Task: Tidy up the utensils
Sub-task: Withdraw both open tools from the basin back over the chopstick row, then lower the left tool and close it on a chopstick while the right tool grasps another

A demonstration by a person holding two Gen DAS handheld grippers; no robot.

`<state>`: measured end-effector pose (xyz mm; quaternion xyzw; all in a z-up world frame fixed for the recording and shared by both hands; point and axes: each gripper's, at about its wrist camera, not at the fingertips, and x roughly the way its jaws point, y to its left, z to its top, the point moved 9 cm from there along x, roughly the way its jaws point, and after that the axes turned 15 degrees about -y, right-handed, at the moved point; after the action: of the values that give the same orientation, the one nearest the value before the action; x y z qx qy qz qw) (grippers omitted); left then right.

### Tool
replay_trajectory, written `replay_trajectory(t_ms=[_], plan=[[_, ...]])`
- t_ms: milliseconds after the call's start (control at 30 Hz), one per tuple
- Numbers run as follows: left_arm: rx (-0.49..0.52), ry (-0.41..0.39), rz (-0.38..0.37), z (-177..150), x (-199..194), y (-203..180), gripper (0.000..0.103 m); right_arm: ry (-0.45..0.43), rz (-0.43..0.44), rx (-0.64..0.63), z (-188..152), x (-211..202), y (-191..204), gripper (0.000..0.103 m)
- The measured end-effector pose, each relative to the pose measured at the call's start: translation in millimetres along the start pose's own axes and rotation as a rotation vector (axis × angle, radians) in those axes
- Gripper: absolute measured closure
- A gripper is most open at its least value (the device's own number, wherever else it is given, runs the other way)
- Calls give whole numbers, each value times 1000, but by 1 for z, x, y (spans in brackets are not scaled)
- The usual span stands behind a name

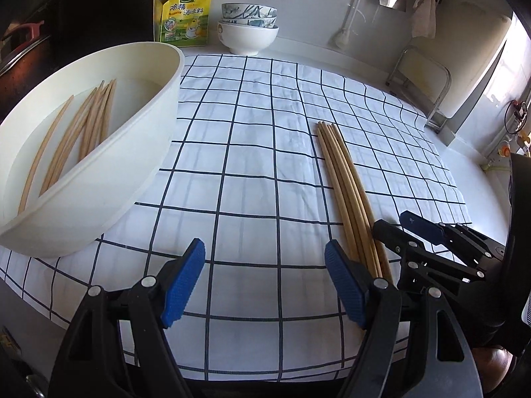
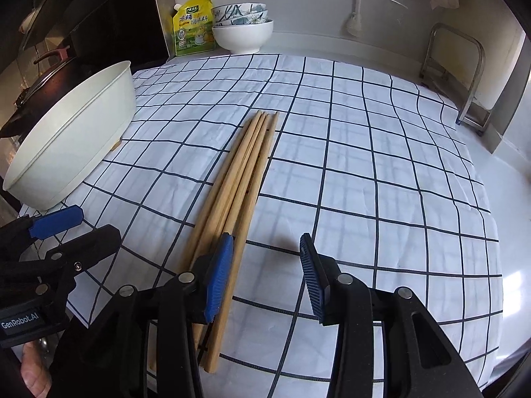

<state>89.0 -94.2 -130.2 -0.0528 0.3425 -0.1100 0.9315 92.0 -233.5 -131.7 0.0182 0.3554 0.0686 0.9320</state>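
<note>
A: Item one?
B: Bundle of bare wooden chopsticks [image 2: 239, 195], four or five, lying side by side on the white cloth with dark blue grid lines [image 2: 365, 172] that covers the bench, thick ends toward the near edge. Likely gathered parallel so they can be taken as a group.

A: Item two?
B: Large cream plastic tub [image 1: 109, 179], at the left edge of the cloth, tilted. More pale wooden chopsticks [image 1: 83, 139] lie inside, leaning up its wall; I judge these the unsorted stock.

A: Tools?
B: Right gripper [image 2: 265, 275], jaws spread, nothing held; its left blue pad sits over the bundle's thick ends, apparently to square or gather them. Left gripper [image 1: 265, 282], jaws spread wide and empty, low over the near edge, just left of the bundle.

A: Background?
B: Stacked white and blue-patterned ceramic bowls [image 1: 248, 30] and a yellow-green seasoning pouch [image 1: 184, 16] along the far edge.
</note>
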Motion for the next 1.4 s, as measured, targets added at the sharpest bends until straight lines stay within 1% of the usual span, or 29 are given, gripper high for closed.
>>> replay_trajectory(t_ms=[233,433,533,767,933,1100,1200,1333,1400], plan=[[17,2,-17,2,8,-16,28,0,-22,32,0,-2,-17,63],[40,3,-24,4,18,-28,27,1,-64,79,-1,-6,-43,63],[46,14,-19,1,23,-31,27,-5,-58,97,-1,-8,-48,63],[74,29,-17,-4,30,-39,27,-21,-39,102,3,-11,-45,62],[118,37,14,-7,33,-42,26,-32,-41,123,5,-13,-51,61],[178,41,67,-11,36,-38,20,-31,-41,126,5,-12,-51,61],[169,42,75,-11,35,-34,19,-31,-38,121,5,-12,-50,61],[151,33,114,-9,32,-17,18,-32,-31,111,5,-13,-47,61],[140,30,132,-7,30,-9,19,-26,-28,103,3,-12,-45,61]])
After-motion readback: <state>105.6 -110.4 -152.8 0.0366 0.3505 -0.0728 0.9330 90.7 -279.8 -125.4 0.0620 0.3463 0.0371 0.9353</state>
